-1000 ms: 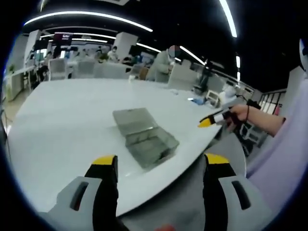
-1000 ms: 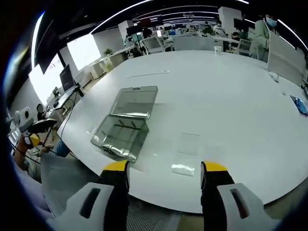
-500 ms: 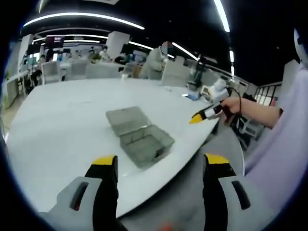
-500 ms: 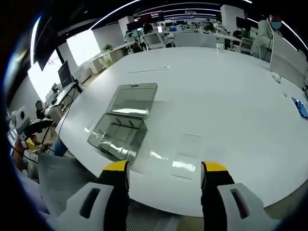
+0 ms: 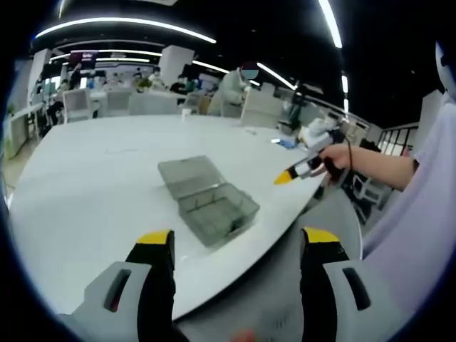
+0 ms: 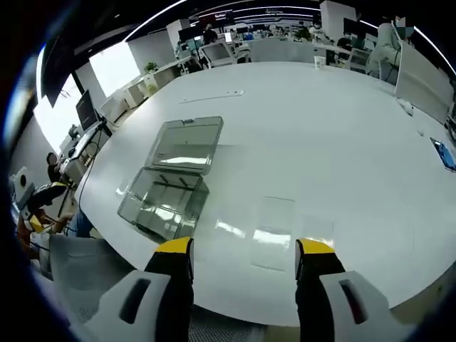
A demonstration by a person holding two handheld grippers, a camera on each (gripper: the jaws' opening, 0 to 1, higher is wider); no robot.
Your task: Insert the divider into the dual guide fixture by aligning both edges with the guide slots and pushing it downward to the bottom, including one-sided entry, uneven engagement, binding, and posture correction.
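While both grippers (image 5: 236,246) (image 6: 244,253) are hovering with jaws spread empty, the clear divider (image 6: 269,232) is lying flat on the worktop (image 6: 342,142); thin, slippery — pinch its edge.

Between the jaws of the right gripper (image 6: 244,258) lay a flat clear sheet (image 6: 272,222) on bare white table (image 6: 342,149); nothing stood in the way there. Ahead and to the left of the jaws, the open clear box (image 6: 171,185) blocked the path.

The left gripper (image 5: 236,248) hung wide apart off the table edge, with the box (image 5: 209,201) ahead.
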